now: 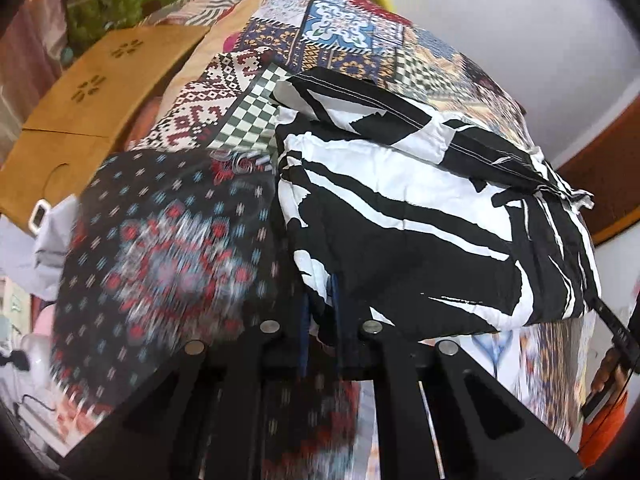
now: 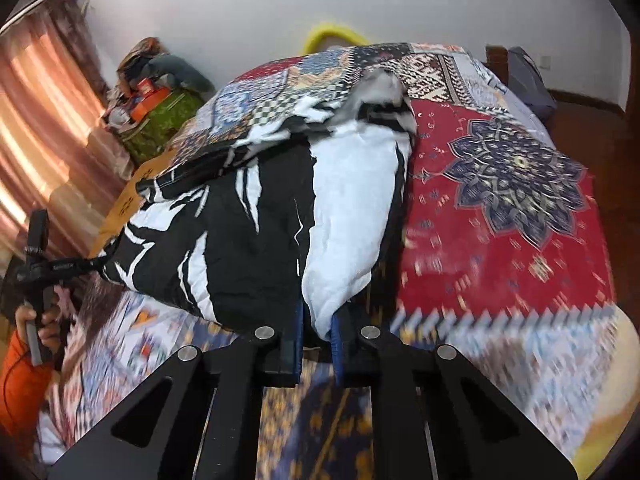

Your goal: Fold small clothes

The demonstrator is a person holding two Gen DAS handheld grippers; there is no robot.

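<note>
A black-and-white patterned garment (image 1: 400, 216) hangs stretched between my two grippers above the patchwork bed cover (image 1: 340, 36). My left gripper (image 1: 320, 312) is shut on one edge of it. In the right wrist view, my right gripper (image 2: 318, 320) is shut on the other edge of the same garment (image 2: 280, 216). The left gripper (image 2: 92, 265) also shows at the left of the right wrist view, pinching the garment's far corner. The right gripper's tip (image 1: 616, 330) shows at the right edge of the left wrist view.
The bed cover (image 2: 500, 208) has a red panel at right. A wooden board (image 1: 92, 108) lies at the bed's left side. A green bag (image 2: 160, 120) with clutter stands by the curtain (image 2: 40, 128). A yellow ring (image 2: 332, 32) sits at the head of the bed.
</note>
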